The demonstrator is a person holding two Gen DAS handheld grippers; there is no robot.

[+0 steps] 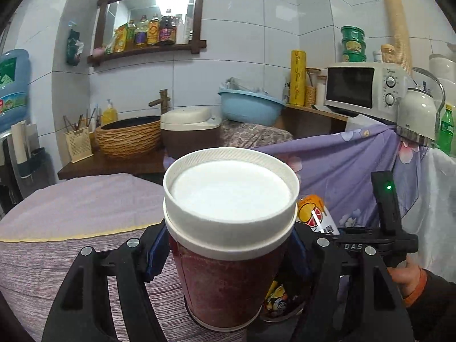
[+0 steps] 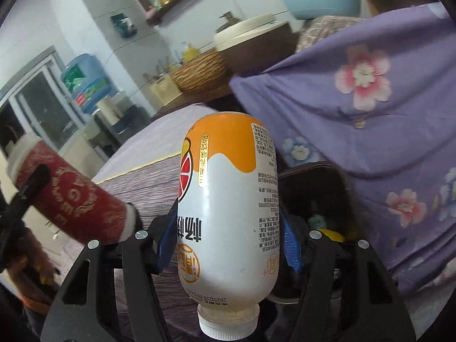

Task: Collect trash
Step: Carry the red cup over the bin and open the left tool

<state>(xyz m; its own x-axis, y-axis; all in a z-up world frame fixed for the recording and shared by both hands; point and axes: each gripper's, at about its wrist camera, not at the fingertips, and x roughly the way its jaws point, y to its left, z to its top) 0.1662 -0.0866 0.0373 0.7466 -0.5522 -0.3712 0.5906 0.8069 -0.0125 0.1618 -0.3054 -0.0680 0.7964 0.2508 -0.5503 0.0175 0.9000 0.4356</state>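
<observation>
Behind, a blue basin (image 1: 250,105), a woven basket (image 1: 129,136) and a white microwave (image 1: 364,91); a purple flowered cloth (image 2: 356,108) draped close beside a dark bin (image 2: 319,199) of rubbish. Held upright over the striped table (image 1: 71,256) in the left tongs (image 1: 228,256): a red paper cup (image 1: 225,279), white ribbed lid, lettering too blurred to read. Clamped cap-down in the right tongs (image 2: 228,245), just beside the bin: a smooth white-and-orange plastic bottle (image 2: 228,205), Chinese print, stamped 20251225.

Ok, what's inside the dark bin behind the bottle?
In the bin, something yellow and a greenish item show; the bottle and right gripper cover the rest.
</observation>
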